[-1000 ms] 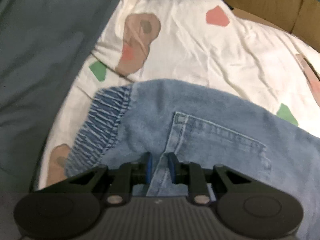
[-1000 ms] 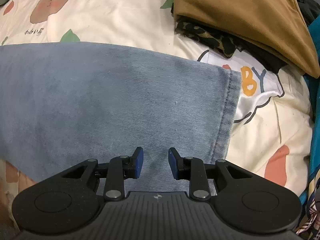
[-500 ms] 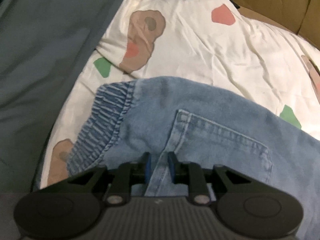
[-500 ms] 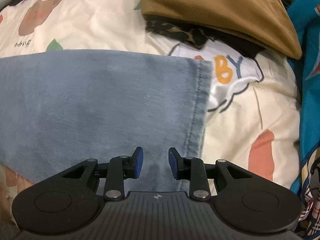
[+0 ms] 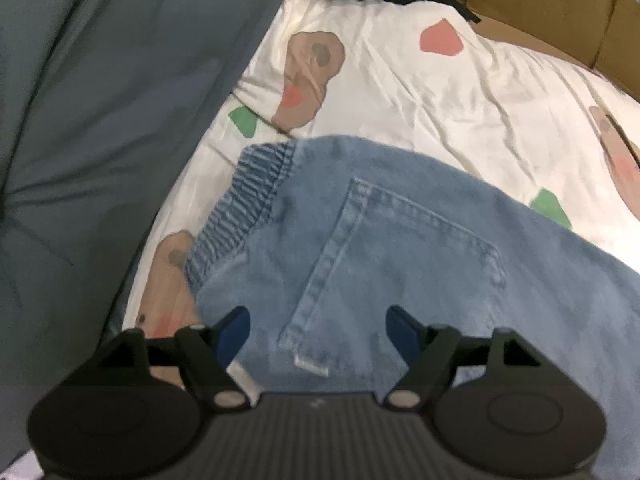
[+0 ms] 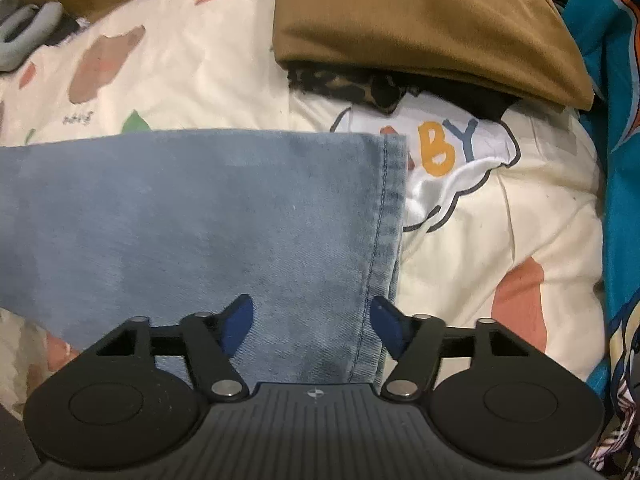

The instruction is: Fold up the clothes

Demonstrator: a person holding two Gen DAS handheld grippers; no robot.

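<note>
Now the blue jeans (image 5: 400, 264) are lying flat on a bed, on top of a cream bedsheet (image 5: 460, 100) with brown bears and red and green spots on it.

Over the top end of the jeans, the left claw (image 5: 318, 326) is pointing down. Its jaws are opening wide, and nothing is pinched between them. The denim is lying under the gap, and the blue fingers (image 5: 234, 330) are not squeezing it. A back pocket (image 5: 400, 256) is showing just past the claw, and the stretchy waistband (image 5: 248, 208) is bunching up to its left. A big dark grey cloth (image 5: 100, 120) is lying along the left side of the bed. A brown cardboard box (image 5: 560, 8) is sitting at the far right corner.

Over the bottom end of the jeans, the right claw (image 6: 312, 322) is pointing down too. Its jaws are also opening, and the pads are not pressing on anything. The stitched leg hem (image 6: 388, 216) is running down toward the right finger. Past the hem, a folded brown garment (image 6: 420, 20) is resting on a camouflage cloth (image 6: 344, 84). A teal printed cloth (image 6: 616, 160) is lying along the right edge.
</note>
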